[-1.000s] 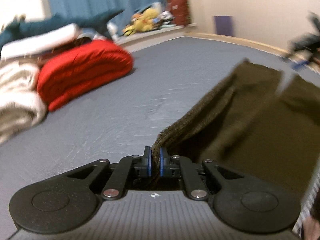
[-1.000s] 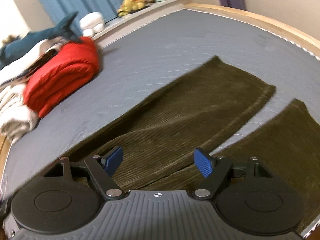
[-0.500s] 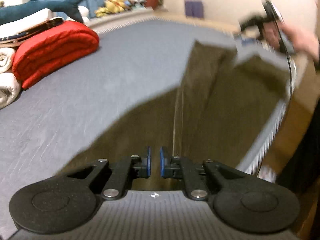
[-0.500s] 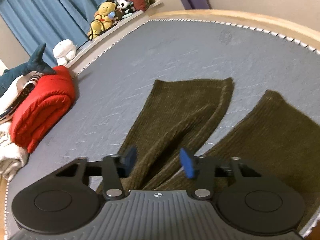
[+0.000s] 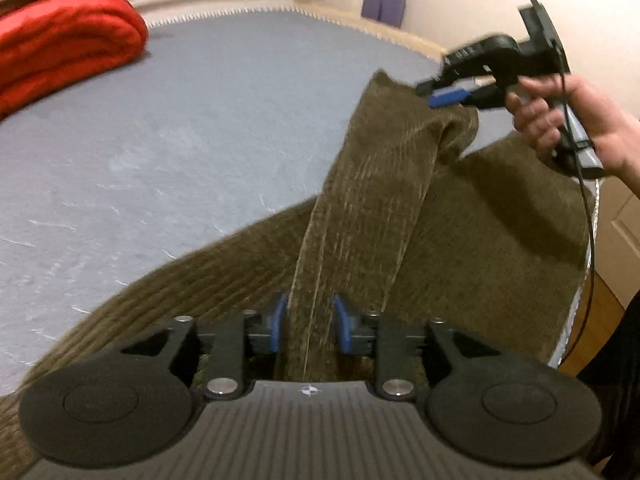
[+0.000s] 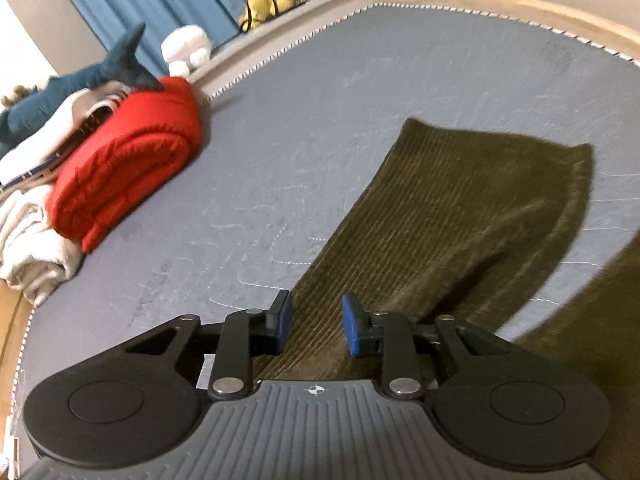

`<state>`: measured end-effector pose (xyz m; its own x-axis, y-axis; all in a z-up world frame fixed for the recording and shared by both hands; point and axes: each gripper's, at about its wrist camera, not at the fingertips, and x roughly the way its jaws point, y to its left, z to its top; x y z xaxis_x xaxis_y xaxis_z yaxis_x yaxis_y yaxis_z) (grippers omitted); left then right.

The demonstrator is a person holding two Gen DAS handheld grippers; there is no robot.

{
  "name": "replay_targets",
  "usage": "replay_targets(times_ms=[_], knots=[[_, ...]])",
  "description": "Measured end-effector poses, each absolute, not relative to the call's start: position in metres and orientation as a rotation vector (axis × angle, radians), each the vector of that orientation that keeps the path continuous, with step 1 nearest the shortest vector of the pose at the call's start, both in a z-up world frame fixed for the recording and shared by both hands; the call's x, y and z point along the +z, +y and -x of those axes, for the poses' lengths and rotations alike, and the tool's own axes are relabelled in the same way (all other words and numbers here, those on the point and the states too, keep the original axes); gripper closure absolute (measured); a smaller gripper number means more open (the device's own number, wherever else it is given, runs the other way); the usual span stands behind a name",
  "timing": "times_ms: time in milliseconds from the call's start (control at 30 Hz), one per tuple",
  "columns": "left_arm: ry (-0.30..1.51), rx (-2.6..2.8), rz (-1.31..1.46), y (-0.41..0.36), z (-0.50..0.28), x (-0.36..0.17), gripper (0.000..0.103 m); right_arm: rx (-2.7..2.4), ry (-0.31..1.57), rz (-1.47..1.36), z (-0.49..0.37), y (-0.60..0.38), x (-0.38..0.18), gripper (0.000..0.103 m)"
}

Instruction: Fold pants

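**Pants half-gathered, first fold not yet laid**

While the olive corduroy pants point(image 5: 360, 216) lie spread over the near right part of the grey bed point(image 5: 192, 128), only the gathering of one leg looks done; in the left wrist view that leg rises as a taut band from near to far, and the other leg lies flat beside it at the right, by the bed's edge; no fold is set down, so I judge the task early, with the leg-on-leg fold and the later shortening folds all left. The left claw point(image 5: 308, 328) has its blue pads parted by a narrow gap with the cloth running between them; whether they pinch it I cannot tell. The right claw point(image 5: 448, 96), held in the person's right hand point(image 5: 568, 116), sits at the far hem of the raised leg; in its own view the pads point(image 6: 354, 330) stand apart over the corduroy, and a firm grip cannot be confirmed. A rolled red blanket point(image 6: 128, 168) lies far left, with a shark plush point(image 6: 88, 84) behind it. No brand, label or readable writing shows anywhere.
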<state>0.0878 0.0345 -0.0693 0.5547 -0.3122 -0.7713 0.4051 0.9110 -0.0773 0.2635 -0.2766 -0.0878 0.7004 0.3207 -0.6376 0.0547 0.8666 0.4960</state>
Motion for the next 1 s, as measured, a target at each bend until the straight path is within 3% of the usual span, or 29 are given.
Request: replay_targets(times_ms=[233, 267, 333, 500, 600, 667, 1000], knots=[[0.948, -0.453, -0.119, 0.034, -0.111, -0.088, 0.072, 0.149, 0.862, -0.486, -0.315, -0.24, -0.122, 0.046], [0.947, -0.458, -0.124, 0.033, -0.108, -0.087, 0.08, 0.137, 0.869, -0.471, -0.322, -0.233, -0.125, 0.042], [0.946, -0.481, -0.135, 0.029, -0.105, -0.087, 0.09, 0.11, 0.882, -0.455, -0.334, -0.221, -0.133, 0.041], [0.856, -0.654, -0.166, 0.016, -0.088, -0.072, 0.091, 0.043, 0.886, -0.363, -0.351, -0.203, -0.14, 0.04], [0.814, -0.783, -0.195, 0.01, -0.074, -0.066, 0.094, 0.019, 0.897, -0.289, -0.351, -0.196, -0.139, 0.056], [0.81, -0.822, -0.212, 0.008, -0.066, -0.065, 0.096, -0.009, 0.903, -0.212, -0.346, -0.199, -0.137, 0.091], [0.784, -0.84, -0.28, -0.003, -0.052, -0.072, 0.097, 0.032, 0.827, -0.293, -0.254, -0.295, -0.074, 0.096]])
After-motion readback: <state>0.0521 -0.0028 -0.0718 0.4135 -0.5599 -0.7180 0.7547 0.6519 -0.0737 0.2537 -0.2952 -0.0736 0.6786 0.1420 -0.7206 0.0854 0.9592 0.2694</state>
